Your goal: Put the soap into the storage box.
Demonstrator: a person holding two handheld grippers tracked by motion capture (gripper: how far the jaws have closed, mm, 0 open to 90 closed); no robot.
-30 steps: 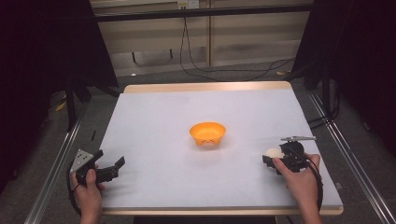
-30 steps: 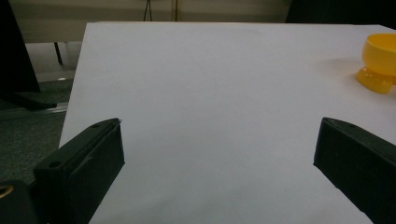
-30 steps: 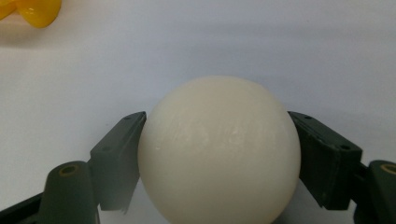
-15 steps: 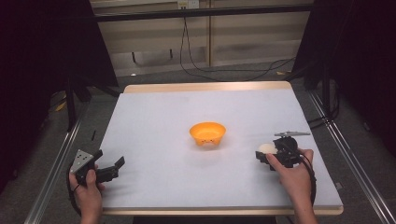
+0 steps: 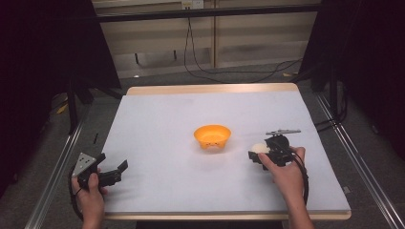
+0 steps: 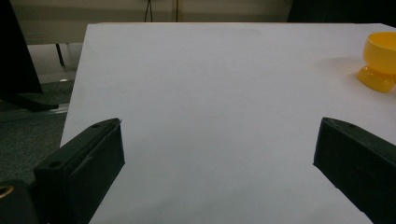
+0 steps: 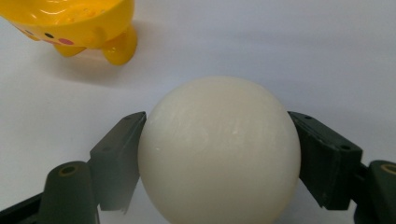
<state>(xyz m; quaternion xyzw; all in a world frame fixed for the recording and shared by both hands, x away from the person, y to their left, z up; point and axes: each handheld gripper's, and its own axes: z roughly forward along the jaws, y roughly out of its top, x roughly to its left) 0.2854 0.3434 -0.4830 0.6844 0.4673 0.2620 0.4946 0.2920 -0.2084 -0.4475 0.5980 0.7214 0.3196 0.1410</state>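
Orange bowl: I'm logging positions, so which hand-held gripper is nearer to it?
Right. The right hand-held gripper, holding a white ball, sits just right of the orange bowl; the left hand-held gripper is far left.

Black cables (image 5: 200, 67) trail across the floor (image 5: 157, 78) behind the table (image 5: 157, 114).

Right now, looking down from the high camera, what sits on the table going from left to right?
Left gripper, jaws open → orange bowl → white ball, clamped in the right gripper.
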